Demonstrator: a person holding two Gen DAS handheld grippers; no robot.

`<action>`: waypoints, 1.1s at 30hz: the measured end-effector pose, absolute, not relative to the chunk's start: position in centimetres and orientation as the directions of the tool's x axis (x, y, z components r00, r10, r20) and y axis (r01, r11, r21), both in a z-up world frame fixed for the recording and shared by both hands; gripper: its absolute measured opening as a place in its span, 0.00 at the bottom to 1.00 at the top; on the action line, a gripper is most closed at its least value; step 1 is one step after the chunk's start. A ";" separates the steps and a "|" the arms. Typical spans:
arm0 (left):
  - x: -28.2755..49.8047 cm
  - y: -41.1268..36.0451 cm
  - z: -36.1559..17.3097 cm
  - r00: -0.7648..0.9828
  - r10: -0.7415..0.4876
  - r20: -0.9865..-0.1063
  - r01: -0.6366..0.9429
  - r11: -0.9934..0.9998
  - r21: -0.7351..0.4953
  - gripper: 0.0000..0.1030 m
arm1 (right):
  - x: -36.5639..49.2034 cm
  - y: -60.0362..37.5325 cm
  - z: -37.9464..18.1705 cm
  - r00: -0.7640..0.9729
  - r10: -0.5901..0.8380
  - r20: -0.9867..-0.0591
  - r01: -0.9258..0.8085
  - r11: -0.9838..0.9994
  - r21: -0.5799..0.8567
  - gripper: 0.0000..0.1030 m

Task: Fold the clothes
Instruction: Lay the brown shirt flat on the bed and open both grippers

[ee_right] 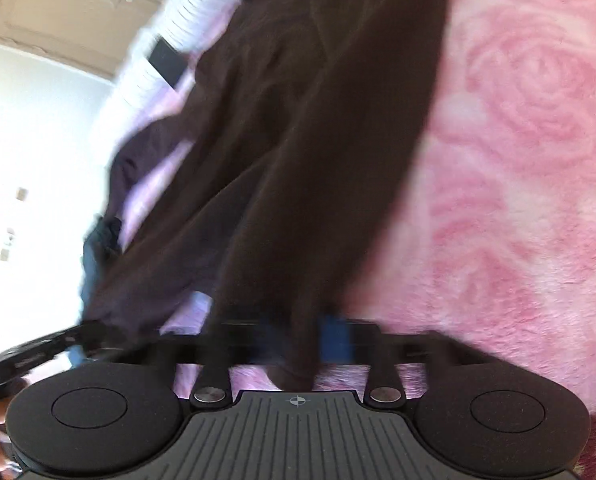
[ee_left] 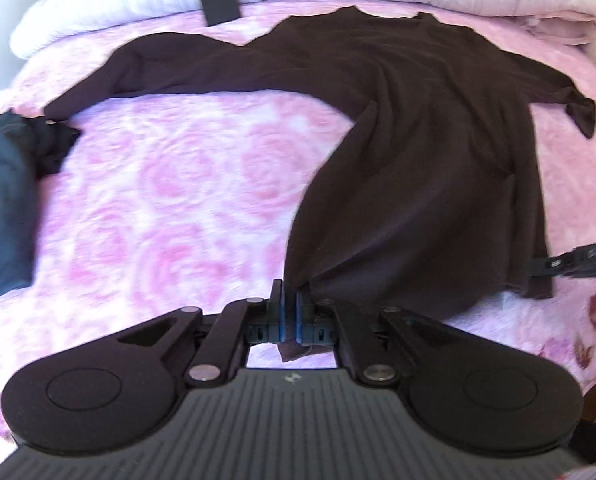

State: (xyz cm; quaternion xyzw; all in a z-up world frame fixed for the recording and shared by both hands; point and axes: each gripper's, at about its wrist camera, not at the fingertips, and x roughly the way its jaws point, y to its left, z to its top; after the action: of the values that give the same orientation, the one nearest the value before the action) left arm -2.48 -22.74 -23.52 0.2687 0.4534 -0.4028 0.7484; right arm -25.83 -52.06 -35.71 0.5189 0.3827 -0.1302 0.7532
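One dark maroon long-sleeved top (ee_left: 418,140) lies spread on the pink rose blanket (ee_left: 178,200), sleeves out and no fold yet visible, its hem corners pinched by the clamped left gripper (ee_left: 289,312) and right gripper (ee_right: 298,344), leaving all folding ahead.

Both wrist cams low over bed (ee_left: 178,184), share sweater (ee_left: 418,160).
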 end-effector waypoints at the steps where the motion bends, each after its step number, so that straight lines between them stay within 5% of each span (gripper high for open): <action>1: -2.7 -22.6 -23.2 0.274 -0.353 -0.895 0.847 0.529 0.051 0.02 | -26.3 -52.5 -35.0 0.655 0.203 -0.727 0.597 0.451 0.664 0.04; 12: -11.5 -22.7 -24.4 0.116 -0.294 -0.949 0.908 0.419 -0.019 0.02 | -40.1 -58.3 -23.4 0.304 -0.038 -0.952 0.547 0.825 0.142 0.02; 29: -14.2 -19.4 -28.7 0.117 -0.124 -0.985 0.878 0.476 0.045 0.09 | -43.4 -56.5 -28.0 0.195 -0.024 -0.981 0.548 0.832 0.089 0.07; 30: -14.4 -19.1 -28.6 0.123 -0.117 -0.985 0.878 0.476 0.053 0.09 | -43.8 -56.5 -28.0 0.182 -0.024 -0.983 0.557 0.827 0.083 0.09; 32: -14.8 -18.8 -28.4 0.124 -0.116 -0.985 0.878 0.475 0.055 0.09 | -44.8 -56.4 -28.2 0.151 -0.023 -0.988 0.575 0.815 0.069 0.43; 33: -15.0 -19.0 -28.2 0.126 -0.122 -0.984 0.881 0.470 0.054 0.09 | -45.3 -56.4 -28.4 0.136 -0.021 -0.990 0.588 0.807 0.064 0.50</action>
State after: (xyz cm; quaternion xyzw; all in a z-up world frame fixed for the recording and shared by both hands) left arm -15.01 -18.99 -28.16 0.3495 0.5425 -0.3777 0.6640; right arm -45.33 -56.44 -28.40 0.2278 0.6221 -0.2116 0.7186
